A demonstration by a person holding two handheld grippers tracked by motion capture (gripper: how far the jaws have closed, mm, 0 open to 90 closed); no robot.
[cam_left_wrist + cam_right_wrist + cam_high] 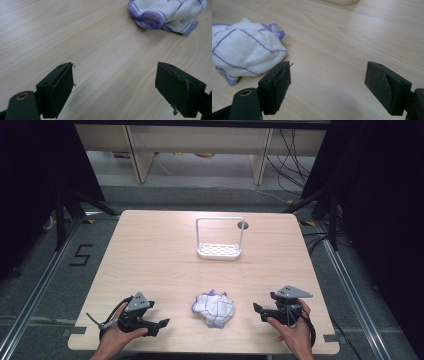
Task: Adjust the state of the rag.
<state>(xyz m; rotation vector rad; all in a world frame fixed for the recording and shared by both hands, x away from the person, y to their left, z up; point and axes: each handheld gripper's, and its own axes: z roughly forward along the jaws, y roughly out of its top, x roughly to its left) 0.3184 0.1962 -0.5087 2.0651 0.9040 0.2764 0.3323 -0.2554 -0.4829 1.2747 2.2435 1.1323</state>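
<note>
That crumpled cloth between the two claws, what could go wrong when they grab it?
The cloth is bunched in a ball, so an open claw might pinch only one fold and the rest could stay tangled.

The left claw and right claw point at each other across it, so they might bump if both close in.

The white rack stands apart from it, so a loose grip might drop the cloth on the way.
</note>
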